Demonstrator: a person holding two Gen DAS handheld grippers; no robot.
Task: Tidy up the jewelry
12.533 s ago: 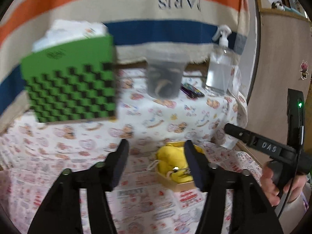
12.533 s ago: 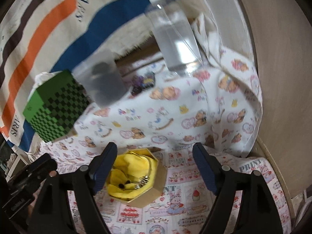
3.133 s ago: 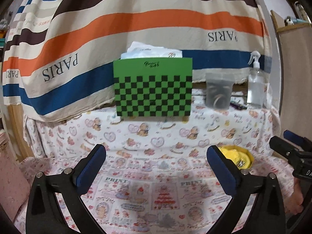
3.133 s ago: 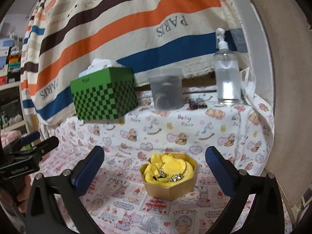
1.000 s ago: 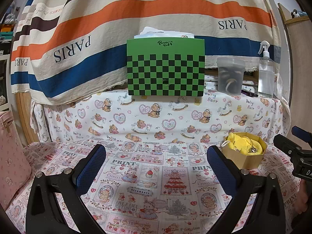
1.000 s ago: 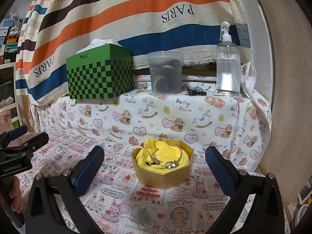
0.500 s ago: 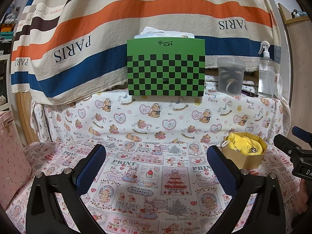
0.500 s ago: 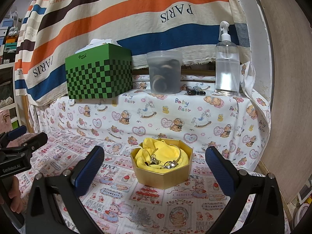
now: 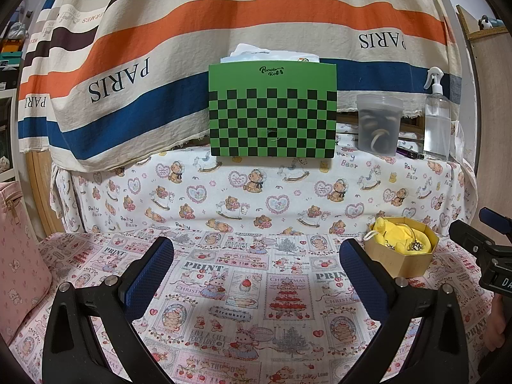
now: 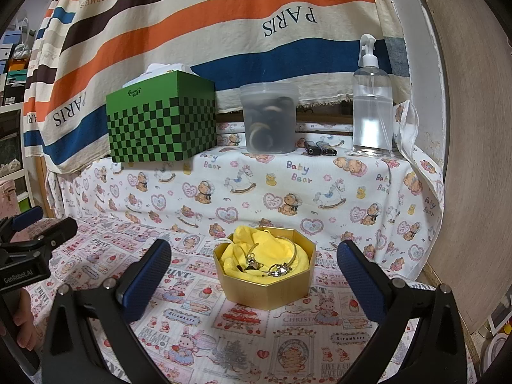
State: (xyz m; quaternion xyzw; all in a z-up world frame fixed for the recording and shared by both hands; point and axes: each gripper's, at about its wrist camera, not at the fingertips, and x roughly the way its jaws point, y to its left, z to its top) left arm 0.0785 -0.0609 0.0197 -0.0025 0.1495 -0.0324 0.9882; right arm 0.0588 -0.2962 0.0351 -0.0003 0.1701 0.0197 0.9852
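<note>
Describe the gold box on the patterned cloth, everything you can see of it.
The gold box is an open octagonal tray with no lid, of what looks like matte gold card. It sits flat on the printed cloth, below the raised shelf. Crumpled yellow fabric with a white cord fills it, and silver-and-gold bangles with sparkling charms lie on top. It sits ahead of the open right tongs, untouched; in the left wrist view it is off to the right.

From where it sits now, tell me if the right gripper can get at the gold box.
Probably yes. The right gripper is open and the gold box sits straight ahead between its fingers, with nothing in between.
</note>
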